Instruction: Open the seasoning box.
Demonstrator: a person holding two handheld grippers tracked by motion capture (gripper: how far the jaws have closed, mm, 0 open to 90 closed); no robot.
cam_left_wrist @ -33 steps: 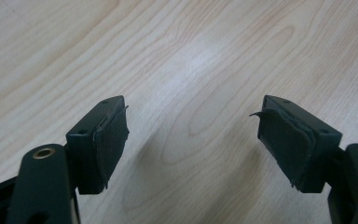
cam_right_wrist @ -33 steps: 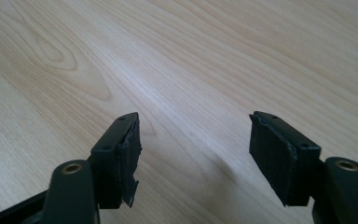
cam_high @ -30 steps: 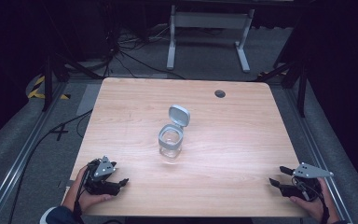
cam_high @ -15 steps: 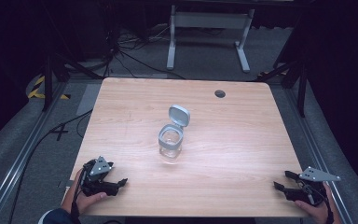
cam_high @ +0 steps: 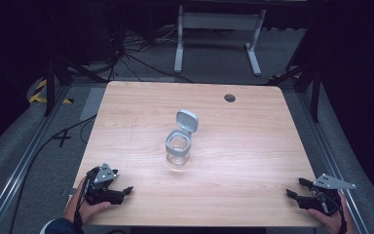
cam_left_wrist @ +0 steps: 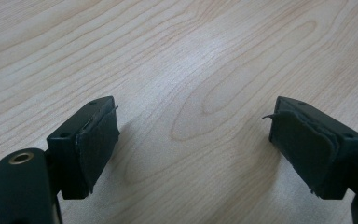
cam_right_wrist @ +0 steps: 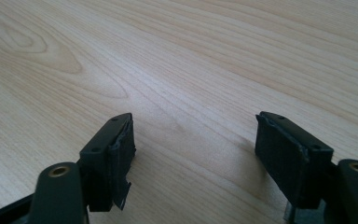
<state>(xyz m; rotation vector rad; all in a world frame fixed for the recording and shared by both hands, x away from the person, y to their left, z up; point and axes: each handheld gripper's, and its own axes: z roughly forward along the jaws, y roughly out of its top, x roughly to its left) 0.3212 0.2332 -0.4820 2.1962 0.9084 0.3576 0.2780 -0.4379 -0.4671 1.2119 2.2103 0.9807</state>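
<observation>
While both hands rest at the near edge of the counter [cam_high: 141, 112], the jar [cam_high: 178, 149] stands upright in the middle of it, well apart from either — its hinged lid [cam_high: 187, 120] flipped up on the far side. I hold my left tongs [cam_high: 124, 191] at the near left corner and my right tongs [cam_high: 293, 188] at the near right corner. Both have just been opening and now gape wide, with only bare wood between the jaws.
</observation>
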